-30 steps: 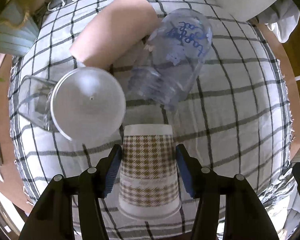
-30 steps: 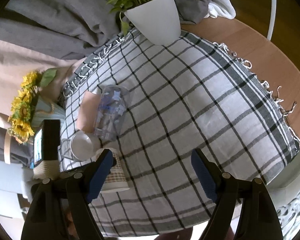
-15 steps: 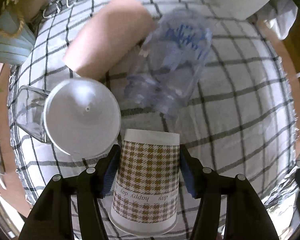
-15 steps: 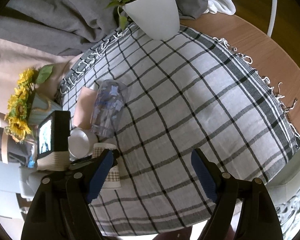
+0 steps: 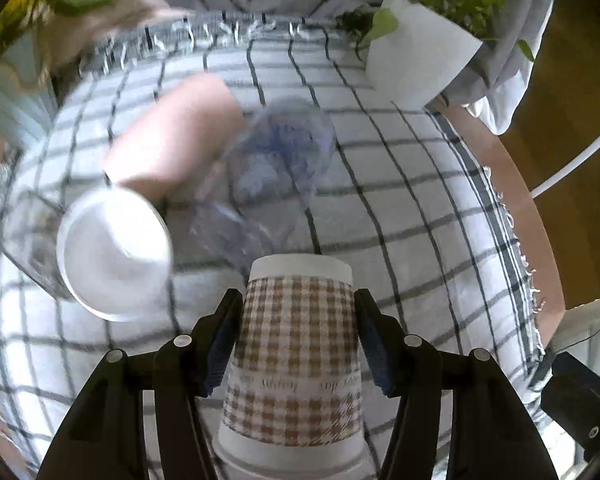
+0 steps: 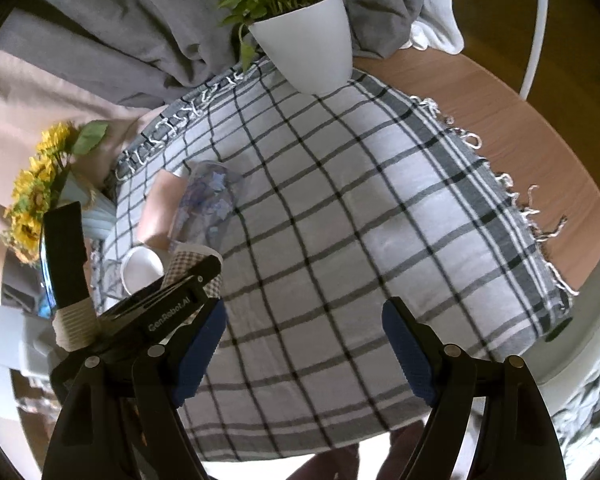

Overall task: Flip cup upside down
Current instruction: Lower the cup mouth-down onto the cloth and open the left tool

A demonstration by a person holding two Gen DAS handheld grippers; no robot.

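A brown houndstooth paper cup point(image 5: 296, 356) sits between the blue pads of my left gripper point(image 5: 296, 342), which is shut on its sides. The cup's narrow base points away from me and its wide rim is toward the camera. It hangs above the checked cloth point(image 5: 420, 200). In the right wrist view the cup point(image 6: 192, 258) shows at the left, partly hidden behind the left gripper's black frame. My right gripper point(image 6: 304, 344) is open and empty over the cloth.
A pink cup point(image 5: 172, 140), a clear printed cup point(image 5: 276, 172) and a white cup point(image 5: 112, 256) lie on their sides on the cloth. A clear glass point(image 5: 28, 240) is at the left. A white plant pot point(image 6: 308, 44) and sunflowers point(image 6: 36, 200) stand at the table's edges.
My left gripper has closed on the houndstooth cup, lifted it off the cloth and tilted it back toward me. The right gripper has stayed open and shifted only a little.
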